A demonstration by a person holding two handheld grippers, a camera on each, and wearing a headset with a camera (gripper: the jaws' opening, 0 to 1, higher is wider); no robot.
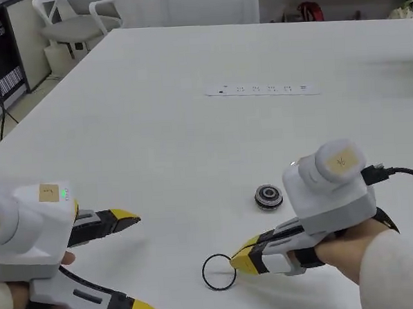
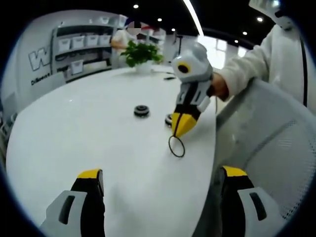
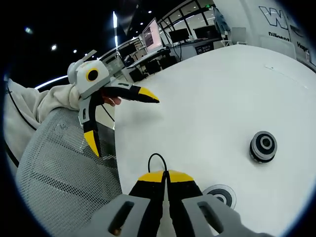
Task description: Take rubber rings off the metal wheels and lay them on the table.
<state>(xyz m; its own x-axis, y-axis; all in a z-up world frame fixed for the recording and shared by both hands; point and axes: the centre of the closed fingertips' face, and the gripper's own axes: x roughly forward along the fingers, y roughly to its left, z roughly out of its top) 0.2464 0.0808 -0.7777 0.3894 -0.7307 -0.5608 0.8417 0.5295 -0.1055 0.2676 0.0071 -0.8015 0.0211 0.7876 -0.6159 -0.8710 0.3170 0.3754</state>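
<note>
Pinching a thin black rubber ring at its rim between clenched yellow-tipped jaws, the right gripper sits low over the white table, close to the near edge and right of the middle. The loop reaches out leftward from the jaw tips; whether its lower side touches the surface cannot be told. In the right gripper view only the top arc of the ring shows above the closed tips, and in the left gripper view it hangs as an oval below the right gripper's yellow point. A metal wheel with a dark outer band stands on the table just beyond the right gripper, a little farther from the near edge, apart from the ring. In the right gripper view a second wheel, paler and lying flat, sits just beside the gripper's body and partly under it, nearer than the dark-banded one. The left gripper is at the near left corner of the table with its jaws spread wide and nothing between them, well apart from the ring. A white power strip lies toward the far edge, around the middle of the table's width. A grey mesh chair stands off the near edge, and a green plant stands at the table's far end in the left gripper view.
</note>
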